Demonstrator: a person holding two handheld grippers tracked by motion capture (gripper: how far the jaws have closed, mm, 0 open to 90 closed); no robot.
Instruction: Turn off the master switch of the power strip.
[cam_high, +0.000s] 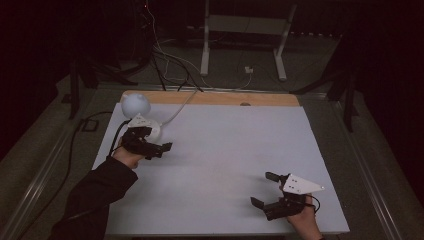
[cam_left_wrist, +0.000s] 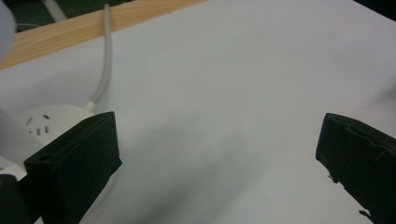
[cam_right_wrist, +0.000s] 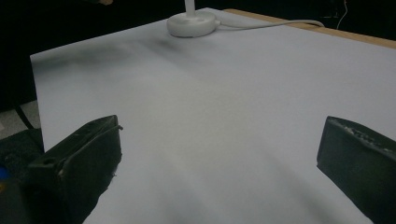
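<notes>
A white round base (cam_high: 151, 129) with socket slots (cam_left_wrist: 49, 120) stands at the table's back left, under a pale globe (cam_high: 135, 105). Its grey cable (cam_left_wrist: 103, 60) runs off over the wooden strip (cam_left_wrist: 70, 30). My left gripper (cam_high: 157, 141) hovers just in front of this base, jaws wide apart and empty (cam_left_wrist: 219, 158); the left jaw sits close beside the base. My right gripper (cam_high: 265, 189) is near the front right of the white table (cam_high: 225, 150), open and empty (cam_right_wrist: 219, 163), facing the far base (cam_right_wrist: 192, 23).
A wooden strip (cam_high: 215, 98) borders the table's far edge. Behind it, cables (cam_high: 170, 60) lie on the dark floor beside a white metal stand (cam_high: 245, 30). Black stand legs (cam_high: 345, 85) flank the table.
</notes>
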